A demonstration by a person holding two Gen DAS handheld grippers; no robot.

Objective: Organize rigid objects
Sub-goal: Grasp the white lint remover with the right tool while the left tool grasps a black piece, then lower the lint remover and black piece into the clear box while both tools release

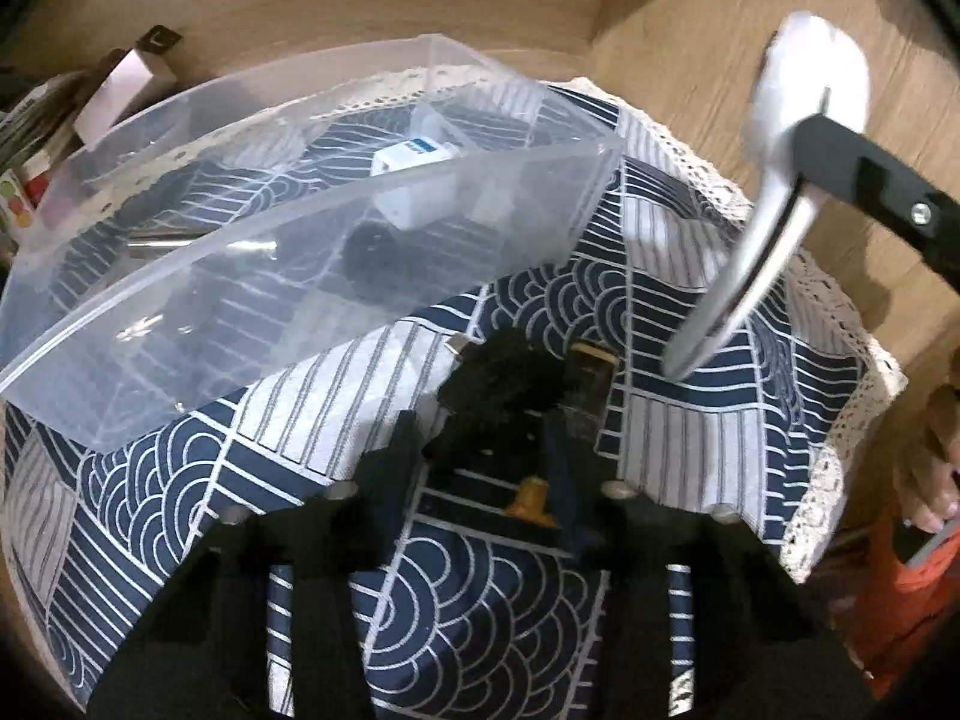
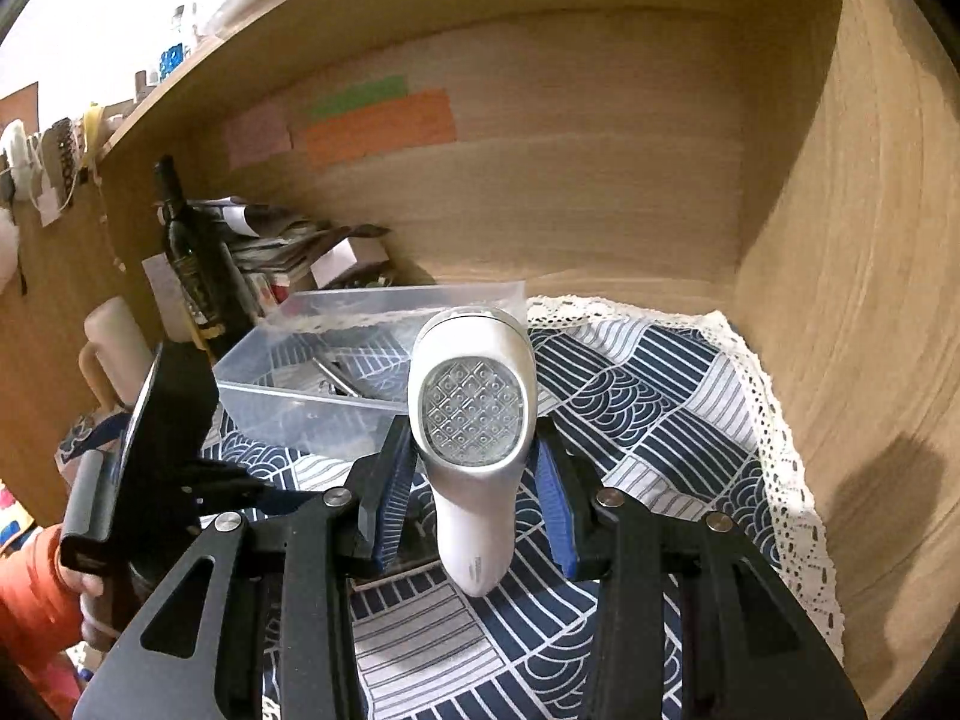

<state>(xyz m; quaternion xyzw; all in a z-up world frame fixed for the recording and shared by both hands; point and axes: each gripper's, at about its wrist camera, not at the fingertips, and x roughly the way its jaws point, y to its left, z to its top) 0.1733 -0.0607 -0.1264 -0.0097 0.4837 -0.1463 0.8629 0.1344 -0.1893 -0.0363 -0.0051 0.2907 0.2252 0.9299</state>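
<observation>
Gripping the white lint shaver by its handle, your right claw hovers above the patterned tablecloth, wooden alcove wall ahead. Your left claw seems clamped on a dark blurred object, the clear bin ahead-left.

Clear bin at upper left of the left wrist frame, resting on the tablecloth, with a small box inside. Handheld device mid-frame in the right wrist view, before the bin. Bottle and stacked papers behind, at left.
</observation>
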